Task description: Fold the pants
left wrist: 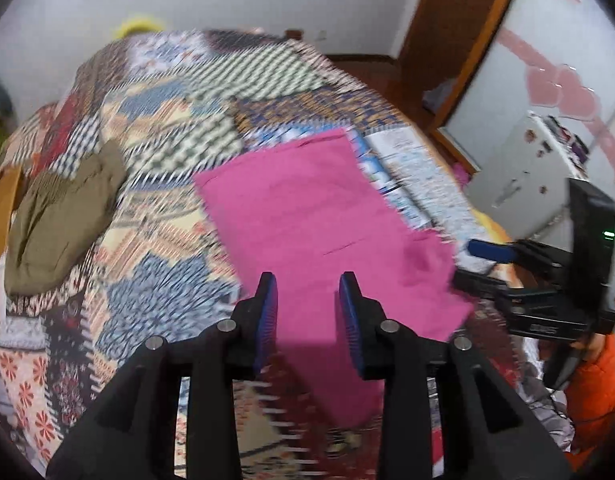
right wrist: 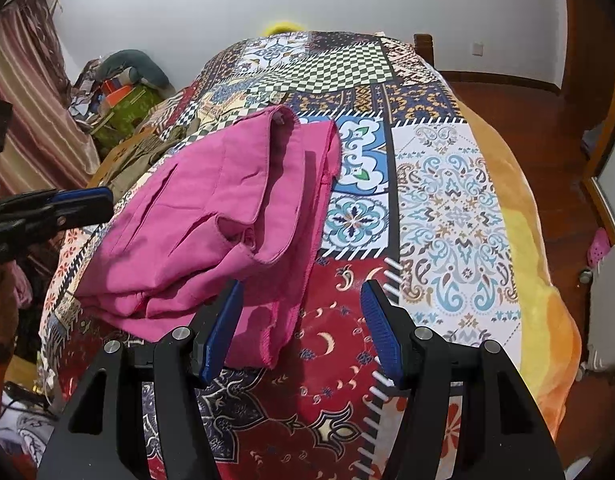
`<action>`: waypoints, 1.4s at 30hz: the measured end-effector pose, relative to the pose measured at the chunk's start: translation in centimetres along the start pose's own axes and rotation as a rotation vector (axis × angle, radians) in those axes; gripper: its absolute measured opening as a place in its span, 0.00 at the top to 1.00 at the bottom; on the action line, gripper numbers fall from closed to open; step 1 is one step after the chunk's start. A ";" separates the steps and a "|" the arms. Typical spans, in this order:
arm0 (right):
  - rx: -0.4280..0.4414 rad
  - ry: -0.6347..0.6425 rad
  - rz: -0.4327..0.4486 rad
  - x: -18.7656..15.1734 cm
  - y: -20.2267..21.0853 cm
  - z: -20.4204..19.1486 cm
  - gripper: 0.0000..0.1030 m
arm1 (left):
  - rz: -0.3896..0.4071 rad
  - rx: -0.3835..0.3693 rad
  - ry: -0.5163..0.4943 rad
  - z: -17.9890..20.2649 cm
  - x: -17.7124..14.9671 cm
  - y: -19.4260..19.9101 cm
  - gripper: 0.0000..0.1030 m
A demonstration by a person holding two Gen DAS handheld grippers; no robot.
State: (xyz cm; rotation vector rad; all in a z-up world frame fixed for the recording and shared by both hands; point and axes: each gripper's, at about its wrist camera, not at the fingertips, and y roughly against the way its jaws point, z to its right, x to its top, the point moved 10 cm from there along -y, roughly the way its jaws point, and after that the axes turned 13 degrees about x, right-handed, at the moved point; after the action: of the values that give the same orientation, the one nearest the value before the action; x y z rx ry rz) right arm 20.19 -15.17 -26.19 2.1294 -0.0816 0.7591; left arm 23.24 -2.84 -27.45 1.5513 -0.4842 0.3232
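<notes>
i am holding my left gripper [left wrist: 307,300] just above the near end of the pink pants [left wrist: 307,216], its jaws narrowly parted with nothing pinched between them. my right gripper [right wrist: 301,320] is hovering beside the pants' near hem, jaws standing moderately wide and empty over the bed [right wrist: 447,208]. the pants are lying folded on the patchwork bedcover, layers stacked loosely and one edge lumpy. to finish this fold well, i judge i should be pinching both corners of the near edge, keeping the layers together, and smoothing the bulge. an olive garment [left wrist: 63,216] is lying well apart. no containers are showing clearly here.
</notes>
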 end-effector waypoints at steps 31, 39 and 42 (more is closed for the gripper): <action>0.020 0.091 -0.096 -0.3 -4.2 -1.8 0.44 | 0.018 0.103 -0.021 -3.8 -0.8 -2.0 0.52; -0.011 0.070 -0.056 0.0 -1.7 -0.8 0.42 | 0.055 0.103 -0.060 -4.7 6.0 -3.1 0.51; -0.029 0.036 -0.033 0.0 -0.7 0.2 0.42 | 0.010 0.081 -0.112 -3.8 7.4 -5.7 0.51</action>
State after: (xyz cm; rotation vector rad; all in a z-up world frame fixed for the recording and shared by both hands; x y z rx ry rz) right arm 20.53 -14.90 -26.75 2.0842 -0.0380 0.7718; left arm 32.81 0.18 -28.58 1.6528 -0.5724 0.2667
